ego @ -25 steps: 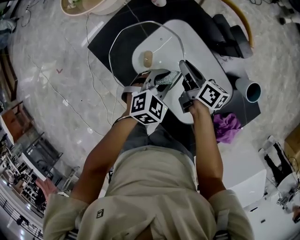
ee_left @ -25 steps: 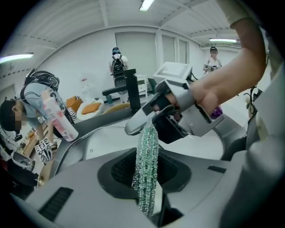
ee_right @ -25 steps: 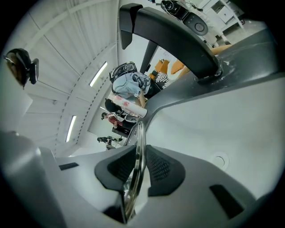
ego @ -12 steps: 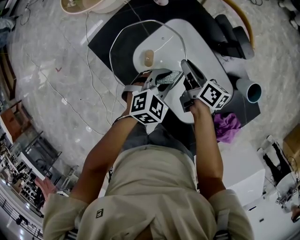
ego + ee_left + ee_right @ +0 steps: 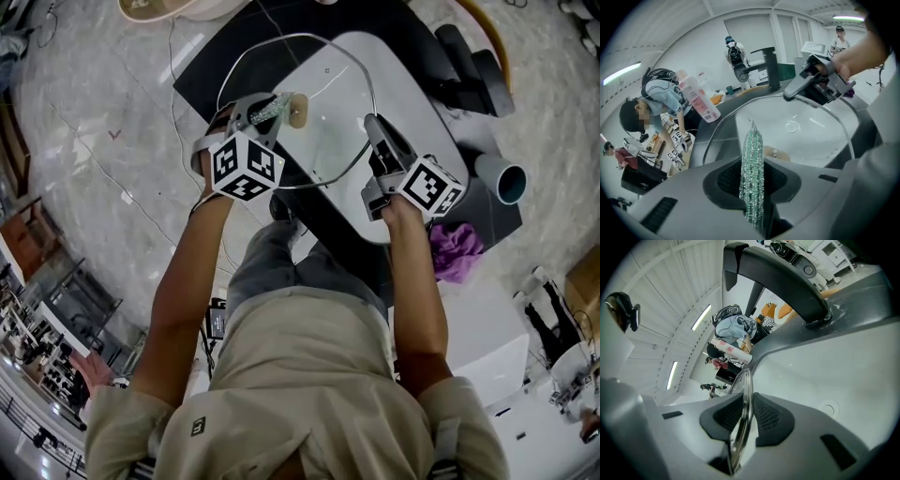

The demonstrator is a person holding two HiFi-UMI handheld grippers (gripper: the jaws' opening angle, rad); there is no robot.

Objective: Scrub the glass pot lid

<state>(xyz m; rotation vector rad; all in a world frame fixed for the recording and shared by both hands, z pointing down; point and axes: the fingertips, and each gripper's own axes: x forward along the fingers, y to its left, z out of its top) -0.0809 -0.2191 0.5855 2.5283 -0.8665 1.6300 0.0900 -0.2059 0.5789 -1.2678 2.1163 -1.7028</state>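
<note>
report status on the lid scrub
Left gripper shut on scrubber, beside the knob. Right gripper shut on lid rim, over the sink. Nothing between scrubber and glass.

Head view looks steeply down; gripper views (close) share the lid (image 5: 319, 122).
</note>
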